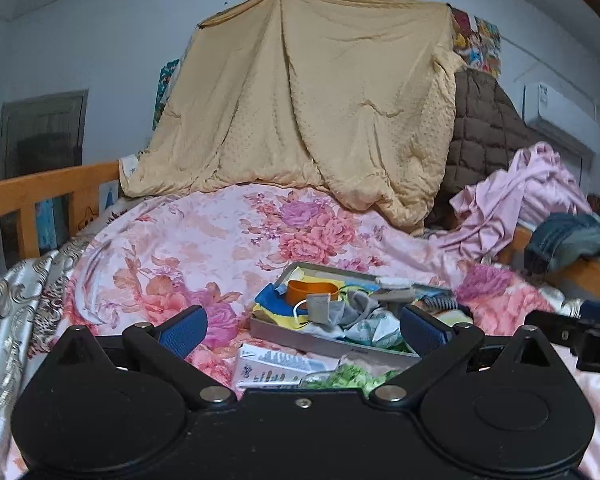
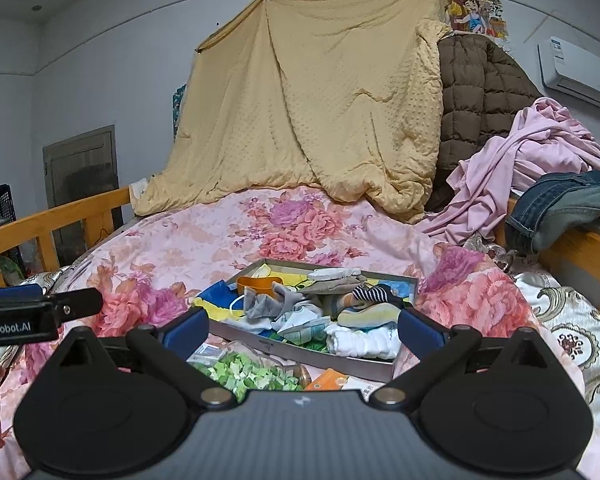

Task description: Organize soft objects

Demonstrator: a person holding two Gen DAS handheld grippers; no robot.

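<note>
Your grey tray (image 2: pixel 374 368) sits on the floral quilt (image 2: pixel 204 240) toward the near edge of the bed, heaped with soft things: a striped sock (image 2: pixel 370 292), a grey sock (image 2: pixel 266 304), folded white cloth (image 2: pixel 362 342), blue-and-yellow fabric (image 2: pixel 216 296) and an orange band (image 2: pixel 260 282). In front of the tray lie a bag of green pieces (image 2: pixel 246 372) and what may be a white carton (image 1: pixel 276 368) (its print is too blurred to read). Your right gripper (image 2: pixel 302 330) hovers before the tray, jaws spread wide and empty; your left gripper (image 1: pixel 302 330) is likewise released, just beside it. A tan blanket (image 2: pixel 320 96) hangs at the far edge, and pink cloth (image 2: pixel 532 152) and jeans (image 2: pixel 560 200) drape the right rail.
</note>
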